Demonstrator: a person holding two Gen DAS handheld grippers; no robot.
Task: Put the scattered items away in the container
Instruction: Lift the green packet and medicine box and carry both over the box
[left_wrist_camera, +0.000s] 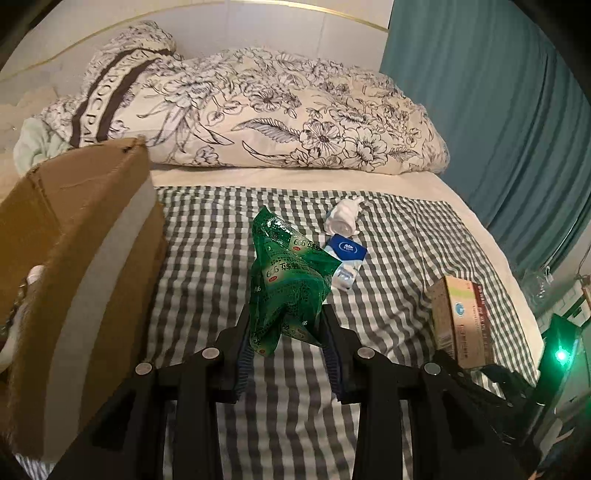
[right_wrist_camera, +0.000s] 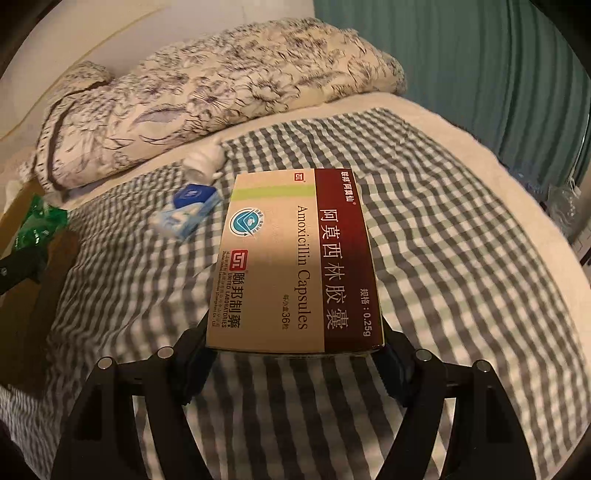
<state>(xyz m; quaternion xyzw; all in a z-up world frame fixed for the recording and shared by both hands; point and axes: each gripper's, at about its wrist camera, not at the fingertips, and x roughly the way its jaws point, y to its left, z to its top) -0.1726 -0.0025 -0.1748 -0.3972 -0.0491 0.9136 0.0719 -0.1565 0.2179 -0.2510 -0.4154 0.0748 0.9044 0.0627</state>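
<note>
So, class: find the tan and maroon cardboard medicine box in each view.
Left wrist view: medicine box at the right edge, held by the right gripper.
Right wrist view: centre, filling the frame between the fingers.
Shared landmark: the blue and white tissue pack on the checked sheet.

Bed: gingham cover [left_wrist_camera: 406,229] over white sheet.
Bedding: floral duvet [left_wrist_camera: 280,110] bunched at far end.
Wall: white [left_wrist_camera: 258,22].
Curtain: teal [left_wrist_camera: 498,110], drawn.

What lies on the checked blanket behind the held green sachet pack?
Behind the green sachet pack lie a blue-and-white packet, partly covered by it, and a white bottle farther back.
</note>
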